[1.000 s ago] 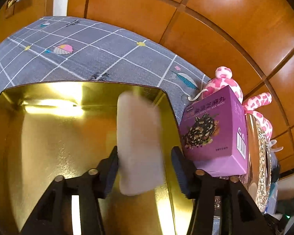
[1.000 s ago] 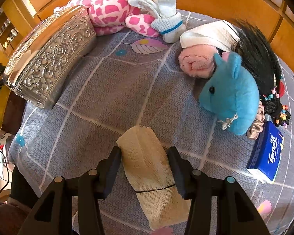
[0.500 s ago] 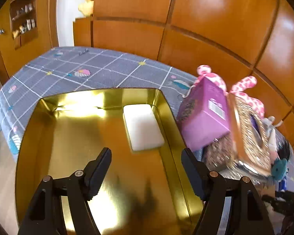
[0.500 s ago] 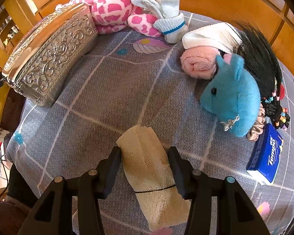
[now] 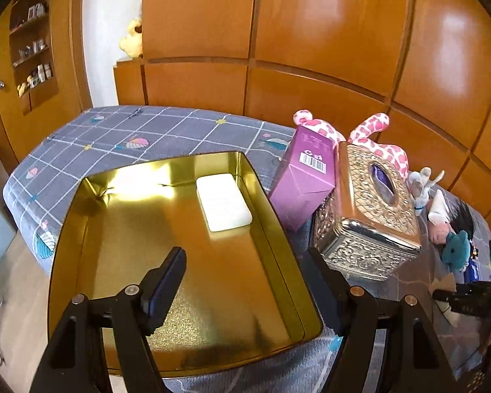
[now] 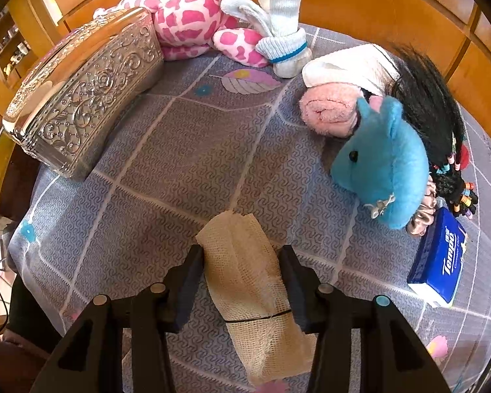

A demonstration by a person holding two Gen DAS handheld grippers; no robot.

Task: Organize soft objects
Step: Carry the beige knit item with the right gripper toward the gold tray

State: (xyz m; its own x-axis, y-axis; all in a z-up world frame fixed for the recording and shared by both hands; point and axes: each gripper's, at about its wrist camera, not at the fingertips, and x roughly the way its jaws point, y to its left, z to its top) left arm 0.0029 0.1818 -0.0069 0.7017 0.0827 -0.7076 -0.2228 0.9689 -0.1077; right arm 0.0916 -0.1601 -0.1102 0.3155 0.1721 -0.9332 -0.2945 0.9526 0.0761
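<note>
The left tool hangs above the gold tray with its fingers spread wide and nothing between them. A white pad lies flat in the tray's far right corner, close against the wall there, and the rest of the tray floor is bare. Just past the tray's right wall stand a purple box and an embossed metal tissue box. The right tool is closed on a beige cloth roll, its fingers pressed to both sides. A wide stretch of bedspread lies open ahead of it, bordered by the spotted pink toy, white socks and blue plush.
</note>
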